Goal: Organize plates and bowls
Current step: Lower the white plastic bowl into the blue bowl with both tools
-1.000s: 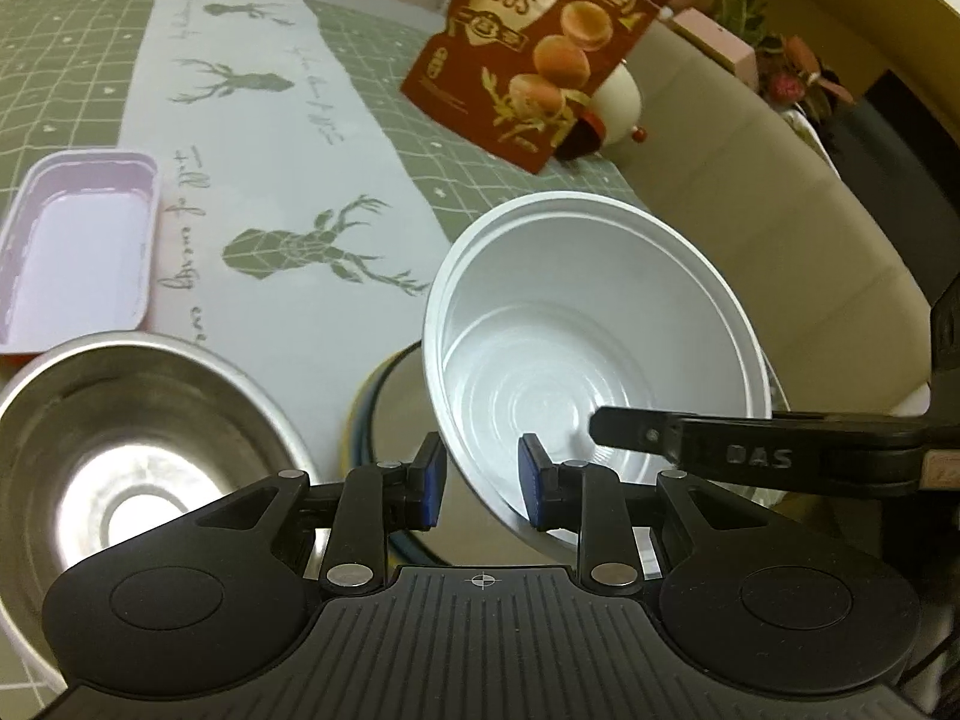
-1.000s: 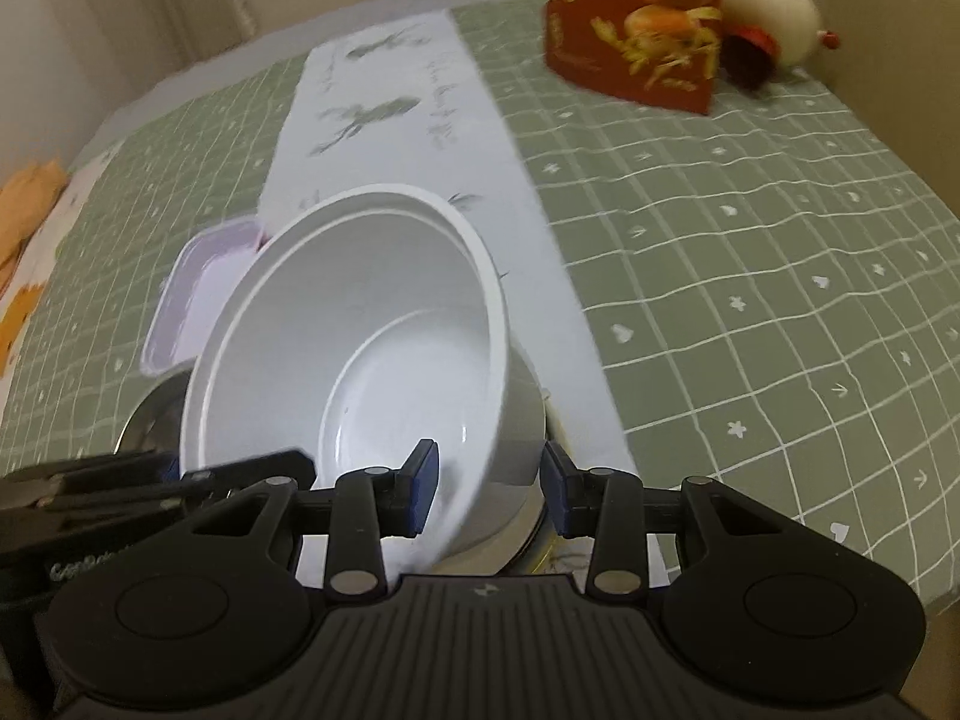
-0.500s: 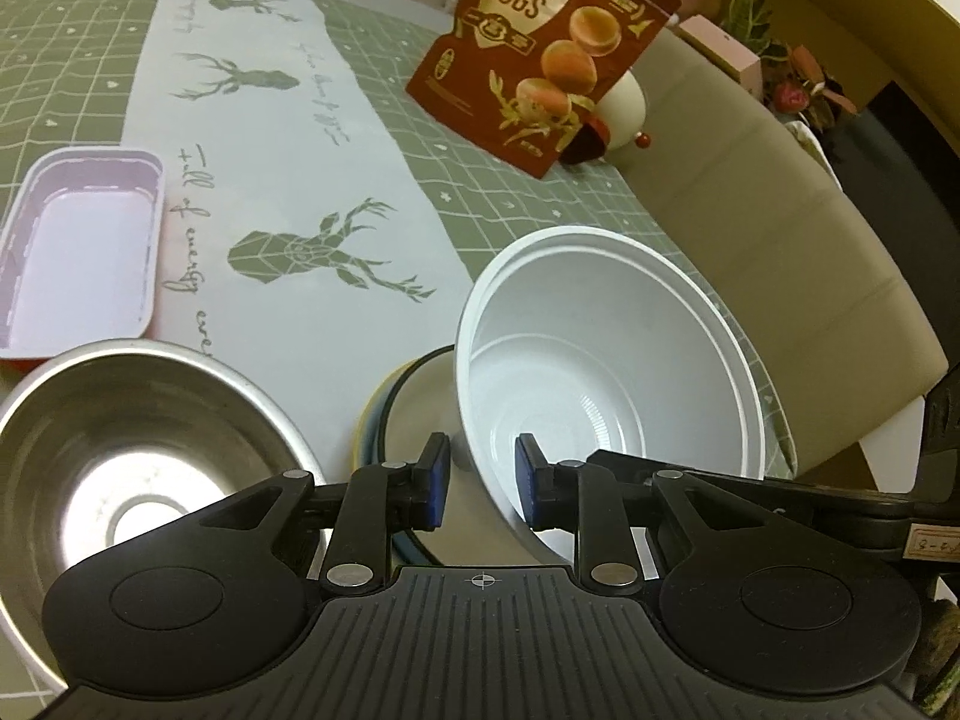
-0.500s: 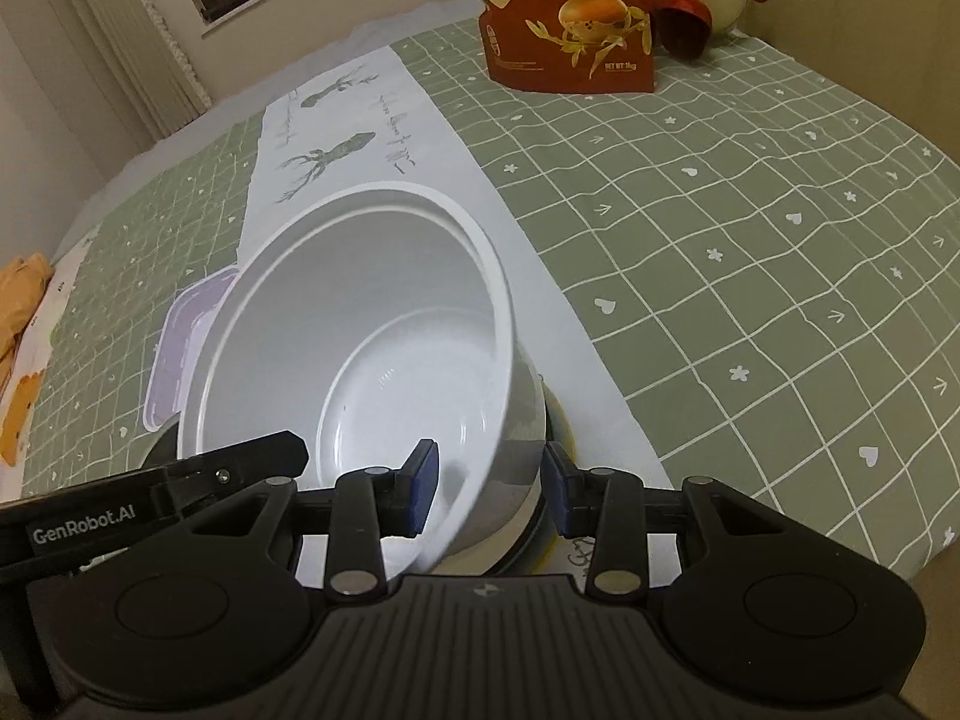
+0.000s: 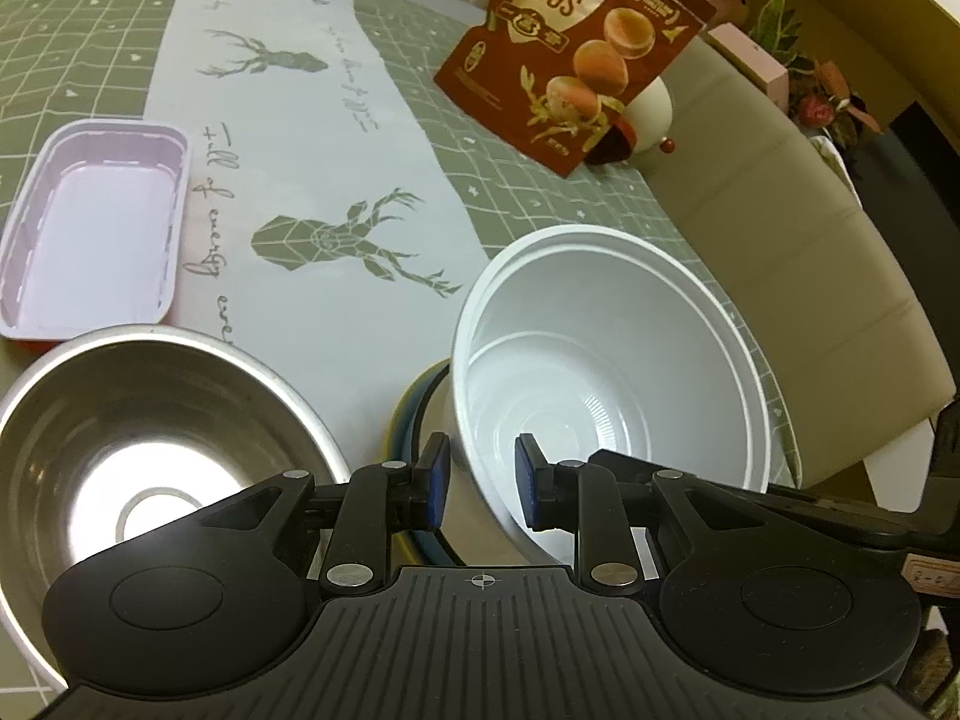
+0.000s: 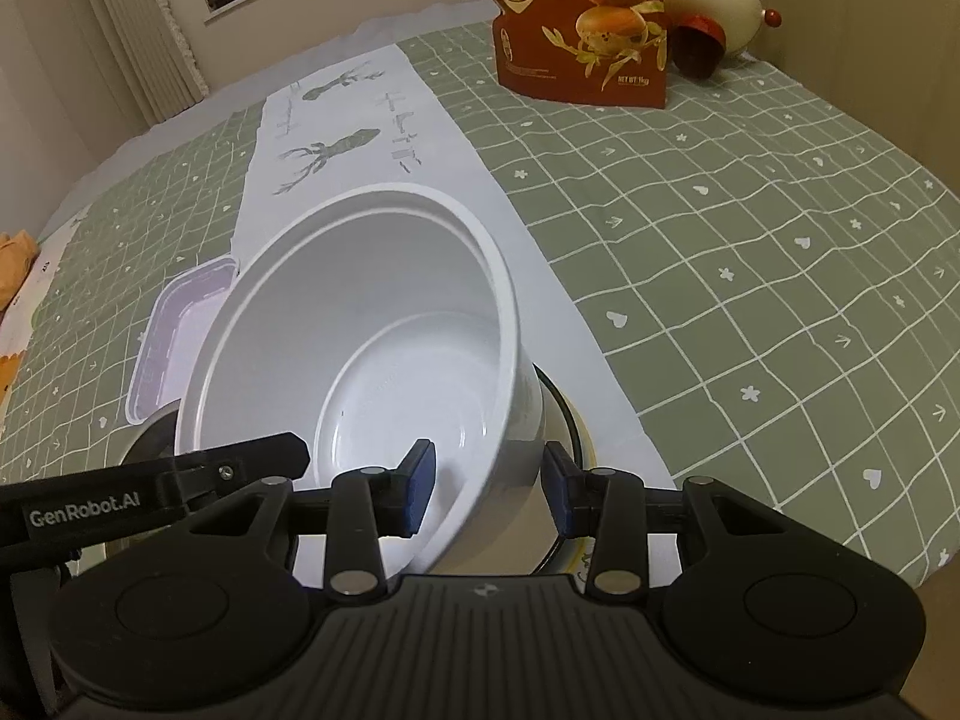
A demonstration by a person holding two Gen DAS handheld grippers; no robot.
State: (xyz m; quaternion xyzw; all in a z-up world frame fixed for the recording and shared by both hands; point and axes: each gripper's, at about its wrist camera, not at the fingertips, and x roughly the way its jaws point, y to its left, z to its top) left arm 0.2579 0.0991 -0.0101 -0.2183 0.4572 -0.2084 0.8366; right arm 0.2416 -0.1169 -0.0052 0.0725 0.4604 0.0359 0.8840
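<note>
Right wrist: white bowl (image 6: 384,324) tilted, mouth facing camera, above plate (image 6: 576,420)

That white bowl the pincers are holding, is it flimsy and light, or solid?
The white bowl looks like thin moulded plastic, so probably light and a bit bendy. The right gripper pinches only its rim wall, which suggests little weight. Its smooth, glossy wall may slip, and it is already tilted over the plate.
</note>
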